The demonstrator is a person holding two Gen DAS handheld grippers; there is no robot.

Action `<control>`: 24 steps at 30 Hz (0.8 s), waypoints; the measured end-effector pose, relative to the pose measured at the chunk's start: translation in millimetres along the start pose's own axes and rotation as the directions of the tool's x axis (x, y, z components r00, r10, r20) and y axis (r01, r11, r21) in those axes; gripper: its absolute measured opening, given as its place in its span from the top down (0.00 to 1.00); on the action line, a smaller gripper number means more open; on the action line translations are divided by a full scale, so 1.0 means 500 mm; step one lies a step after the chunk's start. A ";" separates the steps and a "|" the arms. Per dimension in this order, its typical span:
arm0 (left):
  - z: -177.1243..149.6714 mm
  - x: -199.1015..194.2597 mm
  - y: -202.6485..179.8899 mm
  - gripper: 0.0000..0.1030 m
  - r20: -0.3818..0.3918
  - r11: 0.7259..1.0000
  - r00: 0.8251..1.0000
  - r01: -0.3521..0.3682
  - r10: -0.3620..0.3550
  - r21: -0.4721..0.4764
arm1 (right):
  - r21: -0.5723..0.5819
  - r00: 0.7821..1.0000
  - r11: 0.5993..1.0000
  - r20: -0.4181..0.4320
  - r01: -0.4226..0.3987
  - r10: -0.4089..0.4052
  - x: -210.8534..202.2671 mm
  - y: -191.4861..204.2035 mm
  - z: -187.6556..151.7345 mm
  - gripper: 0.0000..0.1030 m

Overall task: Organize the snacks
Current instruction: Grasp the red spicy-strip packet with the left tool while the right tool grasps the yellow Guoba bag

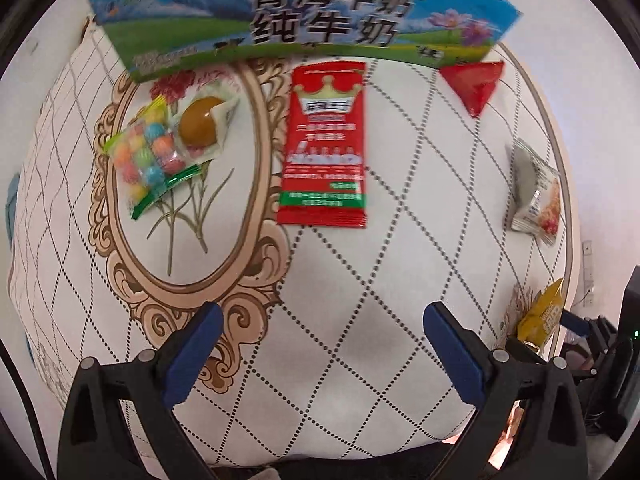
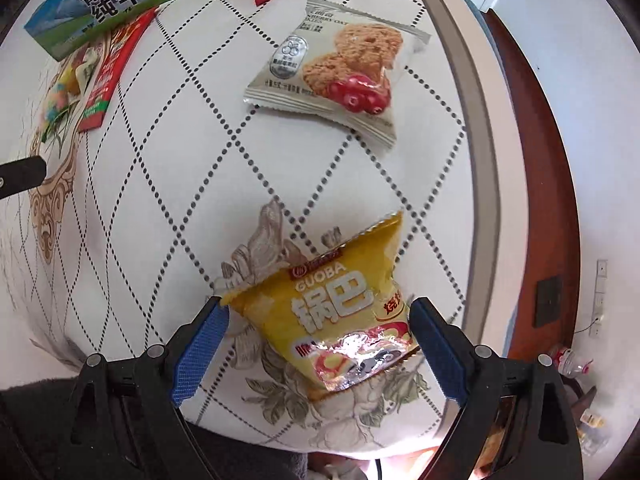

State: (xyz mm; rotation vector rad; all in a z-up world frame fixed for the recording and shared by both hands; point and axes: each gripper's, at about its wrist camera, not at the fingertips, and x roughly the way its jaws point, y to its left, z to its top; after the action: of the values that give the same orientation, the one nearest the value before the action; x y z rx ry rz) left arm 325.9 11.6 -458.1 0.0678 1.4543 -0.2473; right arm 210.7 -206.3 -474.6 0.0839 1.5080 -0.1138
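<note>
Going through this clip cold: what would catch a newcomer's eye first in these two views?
Probably the yellow Guoba snack bag sitting right between the open fingers of the right gripper, on the quilted white tablecloth. Next, the blue-and-green milk carton standing at the far edge in the left wrist view, with the long red packet lying just in front of it. The left gripper is open over bare cloth.

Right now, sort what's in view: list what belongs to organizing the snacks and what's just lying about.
Belongs to the job:
yellow guoba packet, between the open right tongs
oat cookie packet
long red sachet
red triangular packet
colourful candy bag
wrapped braised egg
milk carton
left tongs, open

Just lying about:
wall sockets
plastic bottle
</note>
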 end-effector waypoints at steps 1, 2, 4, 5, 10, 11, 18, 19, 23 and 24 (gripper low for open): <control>0.006 0.003 0.008 0.00 0.000 1.000 1.000 -0.011 0.011 -0.016 | 0.021 1.000 1.000 0.013 -0.022 0.022 0.000 0.000 0.005 0.12; 0.015 0.007 0.018 0.01 -0.003 0.999 1.000 -0.024 0.024 -0.037 | 0.051 0.998 0.997 0.027 -0.056 0.055 -0.001 -0.002 0.012 0.12; 0.038 0.012 0.040 0.01 0.003 0.996 1.000 -0.014 0.014 -0.092 | 0.132 0.995 0.987 0.032 -0.094 0.091 0.003 -0.014 0.027 0.14; 0.051 0.013 0.048 0.01 0.011 0.994 1.000 -0.009 0.010 -0.113 | 0.173 0.991 0.976 0.045 -0.130 0.124 0.003 -0.020 0.036 0.14; 0.122 0.032 0.050 0.01 0.028 0.994 1.000 -0.003 0.006 -0.107 | 0.308 0.966 0.915 0.069 -0.260 0.251 -0.003 -0.039 0.084 0.14; 0.137 0.040 0.042 0.01 0.021 0.996 1.000 -0.007 0.009 -0.087 | 0.323 0.954 0.898 0.071 -0.300 0.292 -0.007 -0.042 0.095 0.14; 0.204 0.098 -0.004 0.09 -0.030 1.000 0.999 -0.011 0.011 0.024 | 0.151 0.961 0.950 0.100 -0.272 0.259 -0.068 -0.019 0.123 0.10; 0.211 0.106 -0.012 0.15 -0.032 0.999 0.999 -0.012 0.013 0.041 | 0.143 0.963 0.954 0.091 -0.265 0.254 -0.066 -0.019 0.128 0.10; 0.213 0.120 -0.034 0.47 -0.027 0.998 1.000 0.009 -0.007 0.068 | 0.181 0.968 0.951 0.050 -0.250 0.245 -0.041 -0.046 0.116 0.10; 0.209 0.122 -0.035 0.48 -0.018 0.998 1.000 0.008 -0.007 0.070 | 0.192 0.967 0.948 0.046 -0.255 0.250 -0.035 -0.050 0.118 0.10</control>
State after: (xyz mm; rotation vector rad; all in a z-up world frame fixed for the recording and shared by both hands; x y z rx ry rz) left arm 429.8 -33.3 -503.9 0.1216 1.4641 -0.3048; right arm 264.8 -238.0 -453.0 0.4326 1.4492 -0.0570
